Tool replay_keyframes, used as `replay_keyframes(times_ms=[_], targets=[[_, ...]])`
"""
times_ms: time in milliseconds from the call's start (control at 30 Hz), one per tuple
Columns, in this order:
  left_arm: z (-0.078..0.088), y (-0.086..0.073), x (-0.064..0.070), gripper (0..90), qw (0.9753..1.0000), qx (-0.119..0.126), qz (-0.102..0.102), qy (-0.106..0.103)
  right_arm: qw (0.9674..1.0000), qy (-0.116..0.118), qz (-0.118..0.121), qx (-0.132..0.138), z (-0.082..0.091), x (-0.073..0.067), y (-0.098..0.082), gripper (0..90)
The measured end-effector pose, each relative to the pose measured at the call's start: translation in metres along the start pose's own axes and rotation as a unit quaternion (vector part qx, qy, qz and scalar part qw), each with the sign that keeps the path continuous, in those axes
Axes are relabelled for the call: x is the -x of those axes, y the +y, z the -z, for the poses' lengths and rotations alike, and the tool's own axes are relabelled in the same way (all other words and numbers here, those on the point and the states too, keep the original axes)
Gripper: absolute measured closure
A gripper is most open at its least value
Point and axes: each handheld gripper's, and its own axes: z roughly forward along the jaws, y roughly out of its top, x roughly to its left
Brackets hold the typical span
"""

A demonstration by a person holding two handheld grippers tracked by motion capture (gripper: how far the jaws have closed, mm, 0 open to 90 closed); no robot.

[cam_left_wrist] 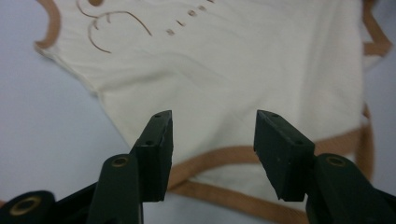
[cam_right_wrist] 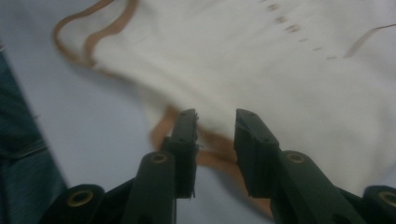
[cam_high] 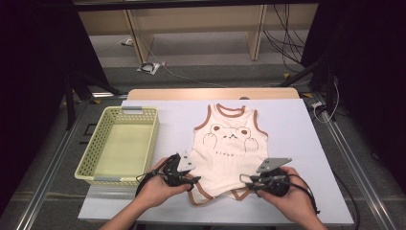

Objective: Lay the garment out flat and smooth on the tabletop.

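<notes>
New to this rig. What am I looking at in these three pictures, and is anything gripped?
No robot here: a person holds a handheld two-jaw gripper in each hand. The high view looks down on the table from the person's side, with the left gripper and the right gripper at the near edge. The other two pictures come from cameras riding on each gripper, looking along its black fingers. On the white table lie a cream baby bodysuit with brown trim and a bear drawing, and a yellow basket to its left. Both grippers sit at the bodysuit's bottom hem, jaws apart; nothing is gripped.
</notes>
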Motion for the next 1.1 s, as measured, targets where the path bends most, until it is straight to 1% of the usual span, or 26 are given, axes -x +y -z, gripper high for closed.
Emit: replay_keyframes(times_ms=[67,100,133,167,267,300,333,367,400,467,500,533,567,600,633,700,767,800,900,933,1000,1033,1067,1100], targets=[[0.0,-0.007,0.007,48.9,0.9999,-0.006,-0.004,-0.009,0.9994,0.027,0.009,-0.018,-0.01,-0.012,-0.003,72.0],[-0.001,-0.01,0.01,49.2,0.9998,-0.012,-0.006,-0.011,0.9989,0.033,0.017,-0.028,-0.016,-0.015,-0.004,72.0],[-0.002,-0.013,0.012,50.1,0.9997,-0.017,-0.007,-0.013,0.9984,0.038,0.014,-0.04,-0.019,-0.019,-0.004,71.9],[-0.003,-0.016,0.013,50.6,0.9996,-0.022,-0.008,-0.015,0.998,0.04,0.02,-0.044,-0.023,-0.019,-0.004,71.8],[-0.006,-0.021,0.015,51.3,0.9993,-0.03,-0.008,-0.021,0.9978,0.037,0.018,-0.053,-0.029,-0.018,-0.002,70.9],[-0.006,-0.021,0.016,51.6,0.9992,-0.032,-0.007,-0.023,0.9978,0.038,0.02,-0.051,-0.031,-0.017,-0.002,70.9],[-0.007,-0.022,0.017,51.9,0.9991,-0.034,-0.008,-0.025,0.9978,0.039,0.016,-0.051,-0.031,-0.017,-0.001,71.1],[-0.008,-0.022,0.017,52.0,0.9989,-0.035,-0.008,-0.028,0.9978,0.039,0.02,-0.049,-0.033,-0.016,0.0,71.8],[-0.009,-0.022,0.018,52.3,0.9989,-0.036,-0.007,-0.031,0.9977,0.037,0.015,-0.055,-0.033,-0.016,0.001,73.5],[-0.01,-0.023,0.018,52.4,0.9987,-0.035,-0.001,-0.036,0.9977,0.035,0.017,-0.056,-0.034,-0.015,0.002,78.5],[-0.01,-0.023,0.018,52.6,0.9986,-0.037,-0.001,-0.039,0.9976,0.033,0.007,-0.061,-0.033,-0.016,0.003,81.3],[-0.01,-0.023,0.017,52.6,0.9985,-0.038,0.0,-0.039,0.9974,0.034,0.005,-0.063,-0.033,-0.016,0.004,85.3],[-0.01,-0.023,0.017,52.6,0.9985,-0.038,0.001,-0.039,0.9969,0.038,0.009,-0.068,-0.033,-0.015,0.004,88.0],[-0.01,-0.023,0.016,52.6,0.9985,-0.038,0.003,-0.04,0.997,0.038,0.009,-0.066,-0.033,-0.015,0.004,88.8],[-0.01,-0.023,0.016,52.6,0.9985,-0.037,0.006,-0.041,0.9967,0.04,0.002,-0.071,-0.032,-0.016,0.004,89.2],[-0.01,-0.023,0.016,52.9,0.9985,-0.037,0.006,-0.041,0.9962,0.04,0.016,-0.076,-0.031,-0.016,0.004,89.5],[-0.01,-0.023,0.016,53.0,0.9984,-0.038,0.004,-0.042,0.9961,0.041,0.013,-0.078,-0.029,-0.017,0.003,89.7],[-0.009,-0.023,0.016,53.0,0.9984,-0.038,0.003,-0.042,0.9958,0.042,0.017,-0.079,-0.028,-0.017,0.003,89.7],[-0.008,-0.023,0.016,53.0,0.9985,-0.036,0.005,-0.041,0.9949,0.046,0.019,-0.088,-0.024,-0.02,0.001,89.7],[-0.007,-0.024,0.016,53.0,0.9985,-0.036,0.004,-0.04,0.9946,0.048,0.012,-0.091,-0.022,-0.022,0.0,89.7],[-0.005,-0.024,0.016,53.1,0.9985,-0.036,0.007,-0.04,0.9936,0.05,0.021,-0.099,-0.018,-0.022,-0.003,89.7],[-0.003,-0.024,0.015,53.2,0.9985,-0.036,0.006,-0.041,0.9935,0.049,0.022,-0.1,-0.016,-0.024,-0.004,89.7],[-0.002,-0.025,0.014,53.5,0.9986,-0.036,0.007,-0.039,0.9937,0.05,0.016,-0.099,-0.014,-0.025,-0.005,89.7],[0.0,-0.025,0.013,53.9,0.9986,-0.036,0.006,-0.038,0.9932,0.051,0.026,-0.101,-0.012,-0.026,-0.007,89.7]])
